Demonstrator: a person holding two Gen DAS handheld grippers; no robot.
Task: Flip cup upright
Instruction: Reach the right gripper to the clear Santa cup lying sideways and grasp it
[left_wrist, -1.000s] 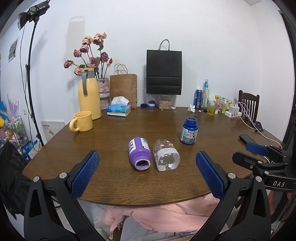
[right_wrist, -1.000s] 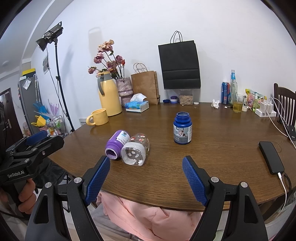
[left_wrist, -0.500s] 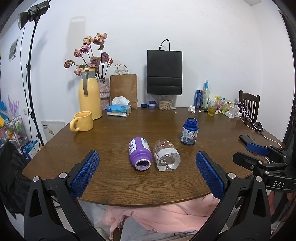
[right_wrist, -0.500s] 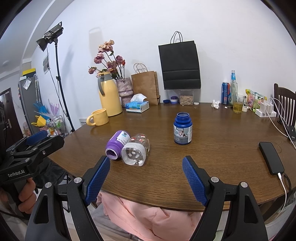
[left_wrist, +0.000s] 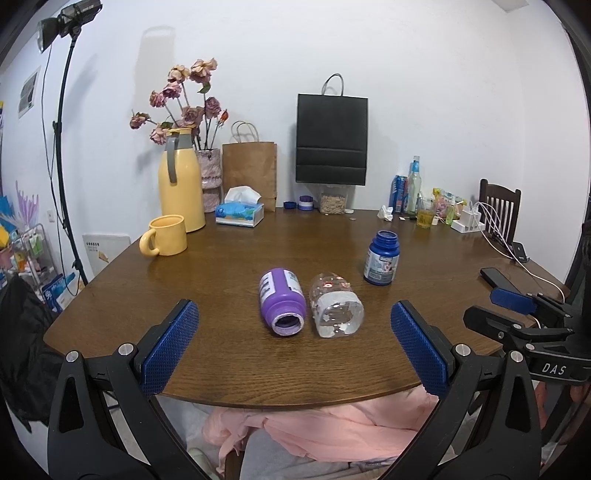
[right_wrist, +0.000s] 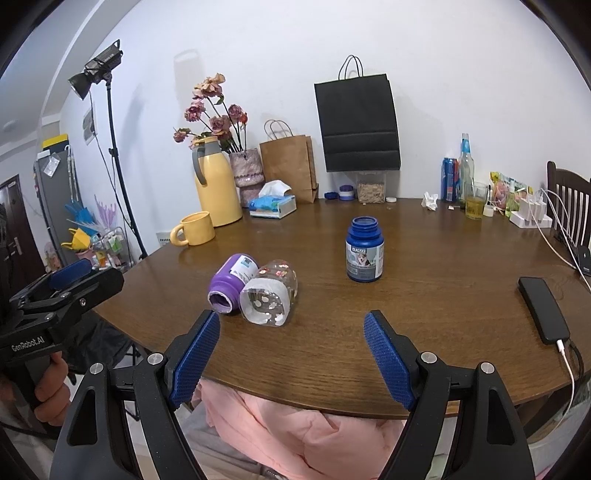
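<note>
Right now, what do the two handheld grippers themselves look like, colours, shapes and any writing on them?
Both are black plastic frames with silver bolts and two long fingers faced in blue cross-hatched pads. The left gripper shows white "GenRobot.AI" lettering on its body in the right wrist view; the right gripper reads "DAS" in the left wrist view. A bare hand grips the left handle.

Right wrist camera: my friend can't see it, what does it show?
Two containers, a purple bottle and a clear cup, lie on their sides on a brown table, a blue bottle standing behind. The right tongs hang open near the table's edge.
</note>
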